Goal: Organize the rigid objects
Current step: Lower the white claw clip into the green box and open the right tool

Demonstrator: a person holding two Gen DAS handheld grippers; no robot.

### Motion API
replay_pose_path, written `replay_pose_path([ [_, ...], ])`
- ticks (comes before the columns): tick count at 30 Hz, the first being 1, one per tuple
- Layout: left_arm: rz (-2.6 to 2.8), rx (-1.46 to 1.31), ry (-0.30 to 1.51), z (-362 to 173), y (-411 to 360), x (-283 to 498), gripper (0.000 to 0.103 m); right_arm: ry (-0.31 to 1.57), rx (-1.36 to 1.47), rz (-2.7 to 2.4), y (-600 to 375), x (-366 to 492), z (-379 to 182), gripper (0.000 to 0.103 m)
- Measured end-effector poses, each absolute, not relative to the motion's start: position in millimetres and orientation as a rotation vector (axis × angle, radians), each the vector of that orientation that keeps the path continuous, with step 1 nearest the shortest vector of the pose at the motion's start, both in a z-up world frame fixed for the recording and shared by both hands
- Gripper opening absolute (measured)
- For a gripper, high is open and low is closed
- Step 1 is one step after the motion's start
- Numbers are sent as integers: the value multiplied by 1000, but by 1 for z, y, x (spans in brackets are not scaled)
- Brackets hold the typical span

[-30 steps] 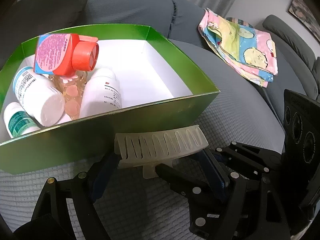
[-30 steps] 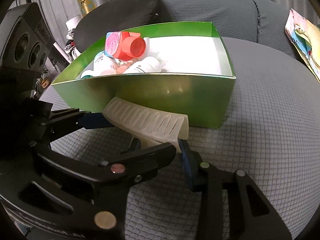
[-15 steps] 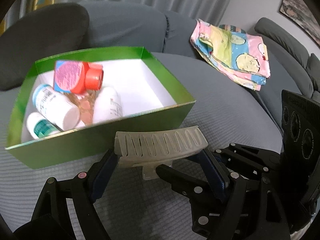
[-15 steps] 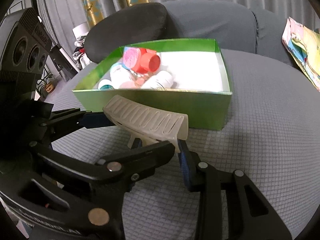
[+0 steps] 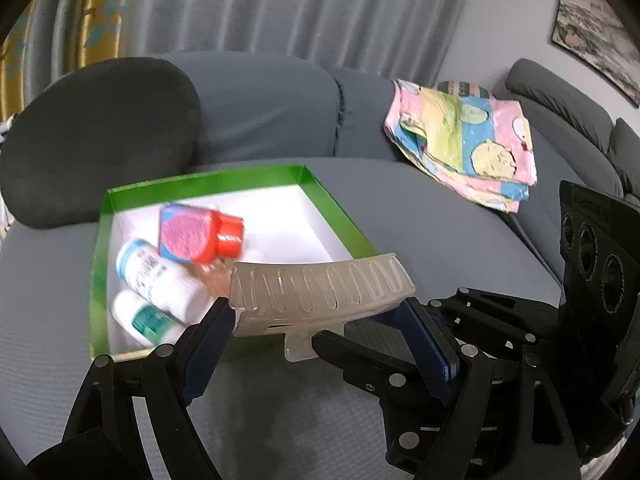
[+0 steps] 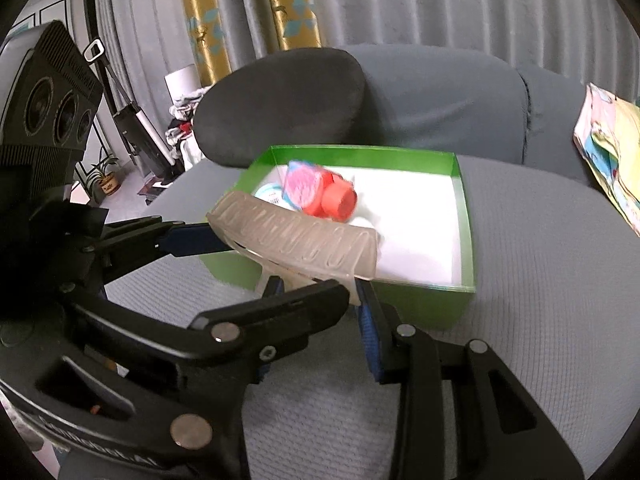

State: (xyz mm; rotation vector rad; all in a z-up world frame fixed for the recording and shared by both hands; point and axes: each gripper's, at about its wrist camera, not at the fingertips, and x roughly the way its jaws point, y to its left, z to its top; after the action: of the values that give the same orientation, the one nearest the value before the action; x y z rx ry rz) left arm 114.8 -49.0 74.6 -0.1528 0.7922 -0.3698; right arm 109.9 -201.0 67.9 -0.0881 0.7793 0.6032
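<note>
- far left: green box sits on the grey sofa seat, w/ a dark cushion behind it. it looks light on a soft seat, so i judge a knock on the near wall could shove or tip it.
- inside, left half: two white bottles lie down w/ a red-cap bottle perched on top. the right half is bare white floor. dropping anything on that pile could roll the red one.
- left gripper: jaws abt mid-wide, blue pads pressed on the two ends of the clear hair clip, gripping it lengthwise.
- the clip is off the seat, held just in front of and over the box's near wall, not inside yet.
- right gripper: closed down as far as it goes, pinching the clip's small tab from below.
- main risk imo: two grips on one stiff piece. if my hands drift apart or twist out of sync, it could pop out or crack.
- 2nd risk: letting go w/ one side first could swing the clip into the wall or bottles.
- far right: folded cartoon cloth, well apart, no issue.
</note>
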Motion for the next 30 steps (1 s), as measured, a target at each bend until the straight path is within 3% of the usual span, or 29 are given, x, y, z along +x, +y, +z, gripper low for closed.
replay_pose_path([
  [12, -330, -182, 779, 78, -17, 153, 84, 783, -92, 639, -169, 151, 77, 36],
  [30, -323, -242, 864, 34, 3, 196, 84, 882, -110, 636, -147, 195, 35, 38],
])
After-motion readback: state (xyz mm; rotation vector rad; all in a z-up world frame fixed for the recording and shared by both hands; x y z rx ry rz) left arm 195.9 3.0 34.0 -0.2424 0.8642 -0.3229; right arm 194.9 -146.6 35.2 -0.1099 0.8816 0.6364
